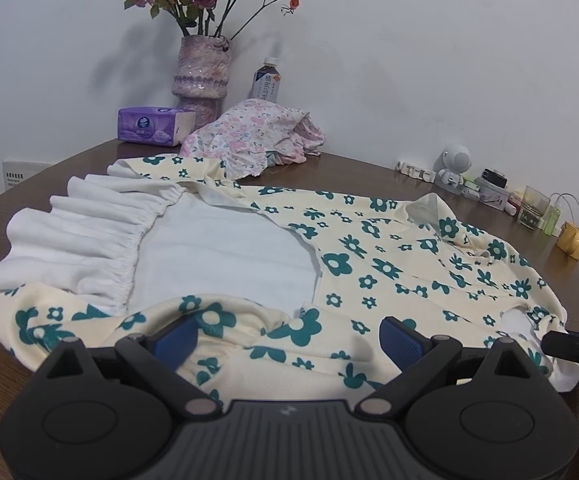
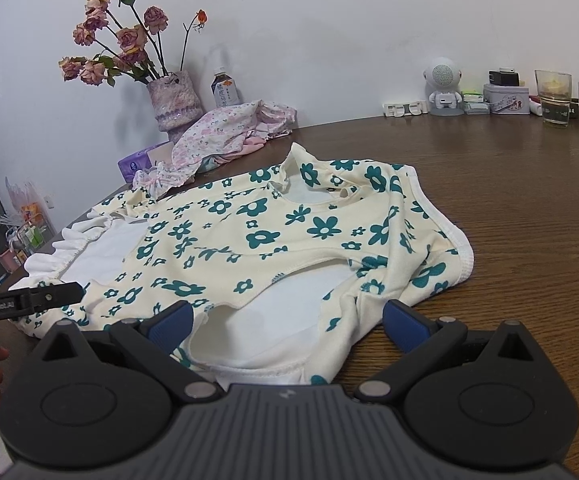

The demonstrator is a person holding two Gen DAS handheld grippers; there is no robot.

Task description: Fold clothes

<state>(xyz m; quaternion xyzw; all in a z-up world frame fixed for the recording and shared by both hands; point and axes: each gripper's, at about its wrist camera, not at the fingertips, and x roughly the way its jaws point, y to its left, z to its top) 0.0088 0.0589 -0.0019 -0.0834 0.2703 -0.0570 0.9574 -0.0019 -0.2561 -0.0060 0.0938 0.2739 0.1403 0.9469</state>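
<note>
A cream garment with green flowers (image 1: 389, 256) lies spread on the brown table (image 1: 17, 200), its white lining and white gathered ruffle (image 1: 89, 236) showing at the left. My left gripper (image 1: 289, 336) is open, its blue pads (image 1: 181, 338) low over the near folded edge. In the right wrist view the same garment (image 2: 289, 232) lies with its collar far and a sleeve at the right. My right gripper (image 2: 287, 322) is open over the near white-lined edge (image 2: 273, 320). Each gripper shows at the other view's side edge.
A crumpled pink floral garment (image 1: 249, 132) lies behind, beside a vase of dried roses (image 1: 201, 76), a bottle (image 1: 266, 80) and a purple tissue pack (image 1: 153, 126). Small items, a white speaker figure (image 2: 443, 88) and a glass (image 2: 552, 98) line the wall at the right.
</note>
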